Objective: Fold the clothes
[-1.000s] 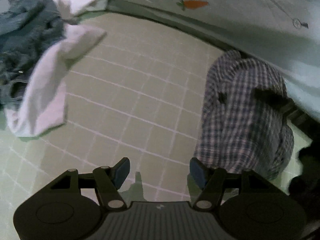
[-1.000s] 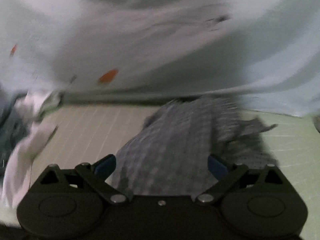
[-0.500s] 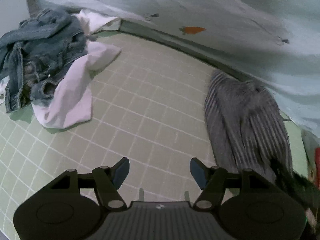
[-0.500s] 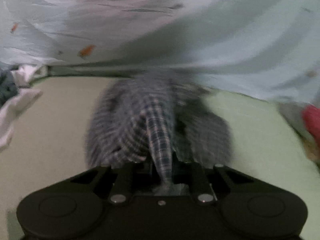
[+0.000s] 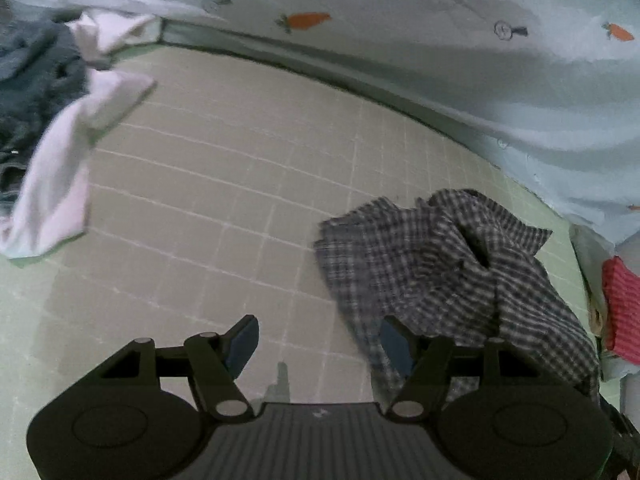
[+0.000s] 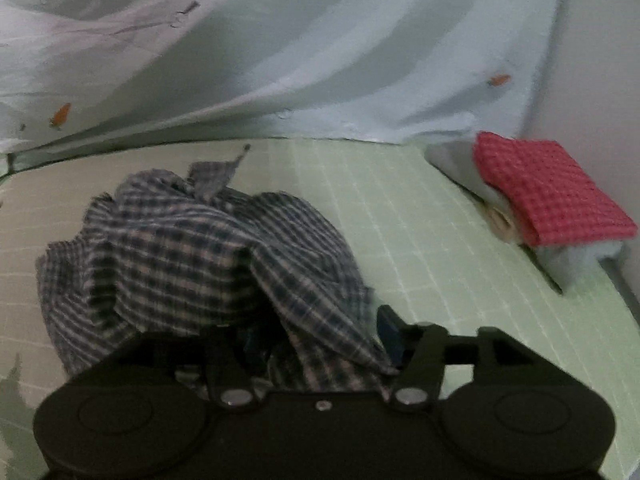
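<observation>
Your left gripper (image 5: 316,344) is spread wide over the gridded mat (image 5: 224,184), holding nothing. The plaid shirt (image 6: 192,248) lies crumpled on the mat, draped over your right gripper (image 6: 320,344) (fingers apart; whether it pinches cloth, I cannot tell).

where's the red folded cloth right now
The red folded cloth lies at the right edge of the green mat in the right wrist view, right of the plaid shirt.
</observation>
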`<act>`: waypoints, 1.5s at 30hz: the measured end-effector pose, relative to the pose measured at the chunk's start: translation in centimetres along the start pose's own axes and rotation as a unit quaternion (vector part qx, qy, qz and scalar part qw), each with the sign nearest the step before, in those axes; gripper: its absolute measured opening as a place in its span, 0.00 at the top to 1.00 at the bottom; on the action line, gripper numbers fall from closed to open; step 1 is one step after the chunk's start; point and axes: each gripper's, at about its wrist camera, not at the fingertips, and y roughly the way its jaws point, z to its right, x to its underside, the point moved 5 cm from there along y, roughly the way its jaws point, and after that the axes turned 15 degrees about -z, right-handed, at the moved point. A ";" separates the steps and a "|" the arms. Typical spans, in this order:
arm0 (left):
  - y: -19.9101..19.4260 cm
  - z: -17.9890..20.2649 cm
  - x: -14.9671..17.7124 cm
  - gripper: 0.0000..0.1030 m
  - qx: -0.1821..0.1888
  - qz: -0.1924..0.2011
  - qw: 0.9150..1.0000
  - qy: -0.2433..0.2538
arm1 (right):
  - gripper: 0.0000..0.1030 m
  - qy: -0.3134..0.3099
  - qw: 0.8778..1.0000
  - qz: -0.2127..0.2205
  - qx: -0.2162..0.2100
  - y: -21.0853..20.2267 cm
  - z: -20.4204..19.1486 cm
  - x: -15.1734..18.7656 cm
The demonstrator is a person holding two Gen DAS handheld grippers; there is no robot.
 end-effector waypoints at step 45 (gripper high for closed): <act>-7.8 -13.8 7.9 0.99 -0.145 0.064 0.978 -0.139 | 0.91 0.094 0.991 0.048 -0.087 -4.3 5.7 -3.4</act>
